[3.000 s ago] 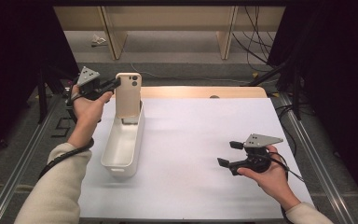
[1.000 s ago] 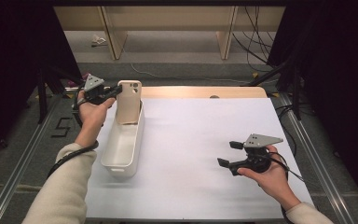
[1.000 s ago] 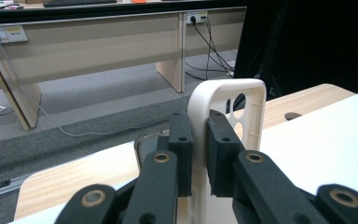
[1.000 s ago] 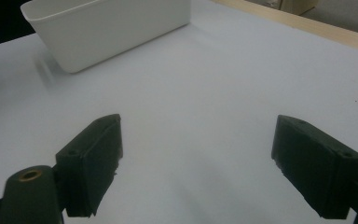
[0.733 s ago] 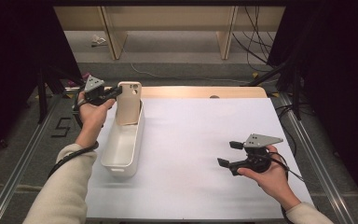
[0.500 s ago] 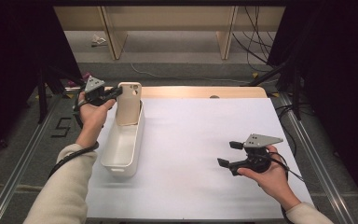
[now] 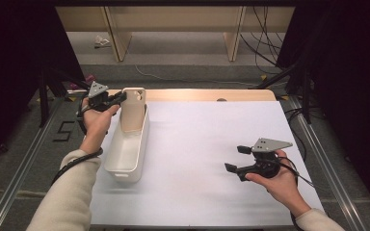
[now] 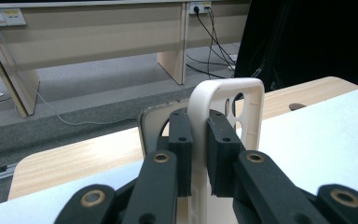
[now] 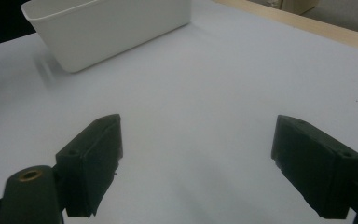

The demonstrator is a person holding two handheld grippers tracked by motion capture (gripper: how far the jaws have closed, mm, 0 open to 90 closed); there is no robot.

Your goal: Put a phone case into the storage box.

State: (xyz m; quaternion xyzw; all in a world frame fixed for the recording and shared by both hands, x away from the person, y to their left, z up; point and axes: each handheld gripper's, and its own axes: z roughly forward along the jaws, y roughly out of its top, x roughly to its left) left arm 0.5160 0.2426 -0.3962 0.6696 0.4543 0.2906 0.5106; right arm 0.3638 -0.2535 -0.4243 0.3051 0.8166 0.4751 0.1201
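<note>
Left gripper [image 7: 121, 97], upper left, we clamp on the beige phone case [image 7: 133, 109] upright in the white bin [image 7: 127, 149]; right gripper [image 7: 236, 159] gapes empty.

The left tool [image 7: 120, 97], gripped in a raised left hand [image 7: 95, 119] on an outstretched sleeved forearm, has its jaws pinched nearly together. The right tool [image 7: 237, 158] sits low in the right hand [image 7: 275, 182], jaws spread wide and pointing leftward.

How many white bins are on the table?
1. The white bin sits at the table's left side, with a cream phone case standing in its far end, gripped by the left gripper. Nothing seems hidden.
</note>
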